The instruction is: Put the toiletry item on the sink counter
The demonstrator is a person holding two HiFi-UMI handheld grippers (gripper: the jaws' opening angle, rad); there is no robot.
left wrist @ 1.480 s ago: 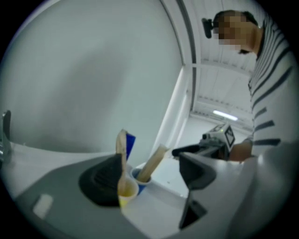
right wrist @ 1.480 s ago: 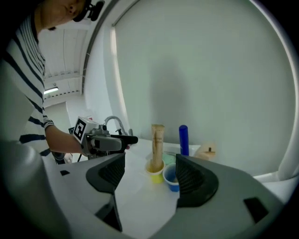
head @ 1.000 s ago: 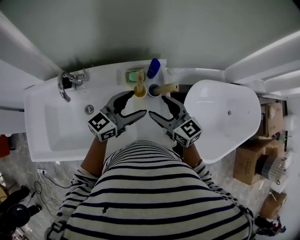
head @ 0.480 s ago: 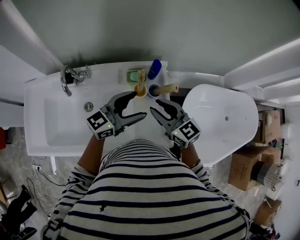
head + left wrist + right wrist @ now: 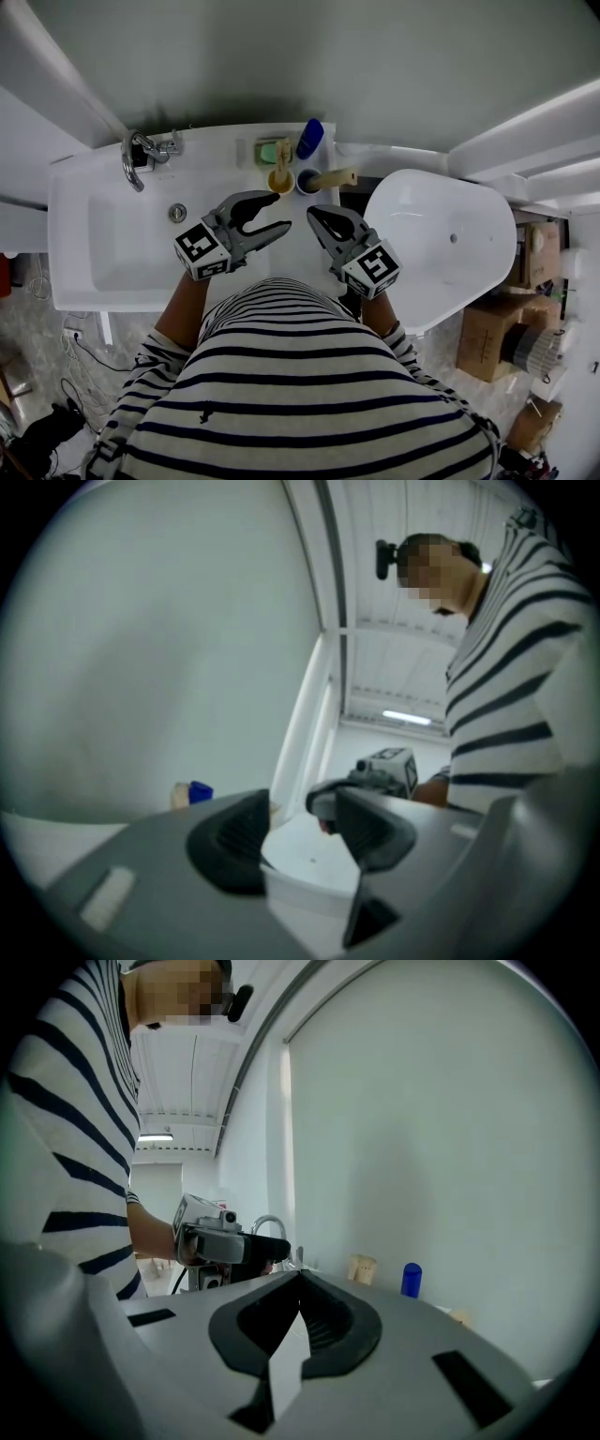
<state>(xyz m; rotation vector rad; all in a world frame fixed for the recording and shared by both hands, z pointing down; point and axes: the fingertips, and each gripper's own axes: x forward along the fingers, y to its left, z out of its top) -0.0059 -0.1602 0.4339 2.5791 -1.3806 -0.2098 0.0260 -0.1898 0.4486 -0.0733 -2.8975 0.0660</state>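
On the white sink counter (image 5: 211, 150), by the back wall, stand a blue bottle (image 5: 307, 138), a green soap dish (image 5: 269, 150), a yellow cup (image 5: 280, 179) with a wooden brush, and a dark cup (image 5: 307, 181) with a wooden handle sticking out. My left gripper (image 5: 282, 212) hovers just in front of the cups, its jaws closing with nothing between them. My right gripper (image 5: 315, 215) is beside it, shut and empty. The right gripper view shows the blue bottle (image 5: 411, 1280) beyond the shut jaws.
The basin with its drain (image 5: 178, 214) and chrome faucet (image 5: 136, 159) lies left of the grippers. A white oval tub (image 5: 441, 239) stands to the right, with cardboard boxes (image 5: 511, 323) on the floor beyond it. The person's striped shirt (image 5: 300, 394) fills the foreground.
The right gripper's jaws have gone from wide open to shut. The left gripper's jaws have narrowed. Both grippers stay over the counter's front.
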